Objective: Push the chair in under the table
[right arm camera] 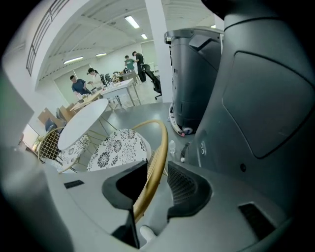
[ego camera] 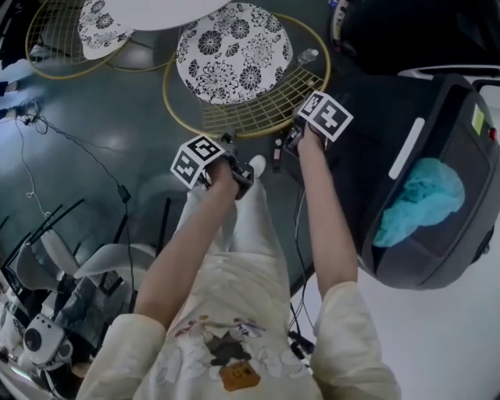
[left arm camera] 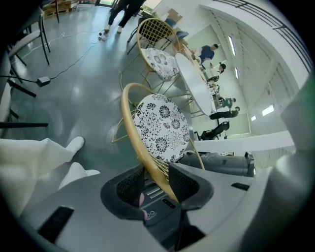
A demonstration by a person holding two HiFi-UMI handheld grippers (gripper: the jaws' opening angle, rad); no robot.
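Observation:
The chair has a gold wire frame [ego camera: 258,109] and a black-and-white floral cushion [ego camera: 234,51]. It stands just short of the round white table [ego camera: 156,12]. My left gripper [ego camera: 233,155] straddles the gold back rim [left arm camera: 132,125]. The rim lies against the right pad [left arm camera: 184,181], with a gap to the left pad, so the left gripper [left arm camera: 156,181] is open. My right gripper [ego camera: 291,139] straddles the same rim [right arm camera: 160,147] further right. A gap shows beside the rim there too, so the right gripper [right arm camera: 150,184] is also open.
A second floral chair [ego camera: 86,31] is tucked at the table's left. A big grey machine [ego camera: 437,180] with a teal cloth [ego camera: 418,199] stands close on the right. Cables [ego camera: 70,148] and tripods [ego camera: 47,258] lie on the floor to the left. People sit at desks far off [right arm camera: 81,83].

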